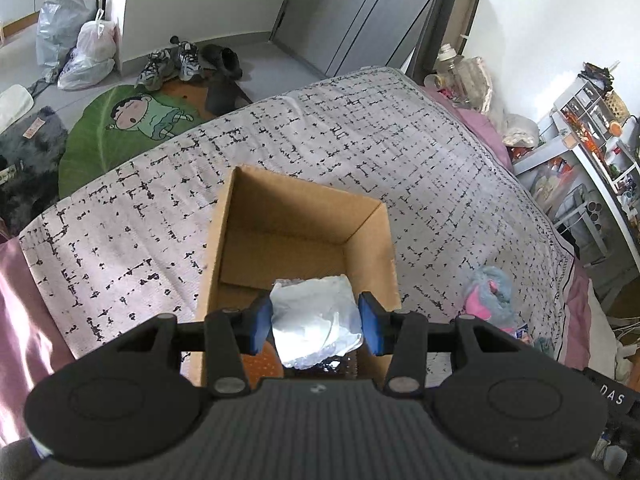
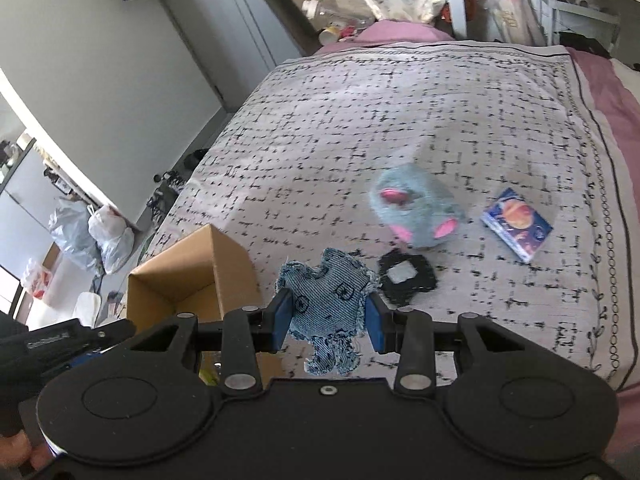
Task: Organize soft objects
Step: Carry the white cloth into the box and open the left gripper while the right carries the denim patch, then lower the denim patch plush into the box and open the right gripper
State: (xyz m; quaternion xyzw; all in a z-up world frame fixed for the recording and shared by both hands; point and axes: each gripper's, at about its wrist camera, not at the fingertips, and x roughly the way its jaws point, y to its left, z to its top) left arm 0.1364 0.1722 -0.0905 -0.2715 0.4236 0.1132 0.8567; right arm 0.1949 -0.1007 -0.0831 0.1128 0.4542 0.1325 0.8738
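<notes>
My left gripper [image 1: 316,322] is shut on a white soft packet [image 1: 316,320] and holds it over the near end of an open cardboard box [image 1: 288,216] on the bed. My right gripper [image 2: 327,322] is shut on a blue denim bear-shaped toy [image 2: 326,304], held above the bed just right of the same box [image 2: 192,276]. A blue and pink plush [image 2: 418,210] lies on the bedspread beyond, also at the right in the left wrist view [image 1: 490,298]. A black square patch [image 2: 406,276] lies beside it.
A blue and orange packet [image 2: 516,224] lies on the patterned bedspread [image 2: 380,120]. Plastic bags [image 1: 76,36], shoes [image 1: 172,62] and a green leaf mat [image 1: 116,128] are on the floor. A cluttered shelf [image 1: 588,148] stands beside the bed.
</notes>
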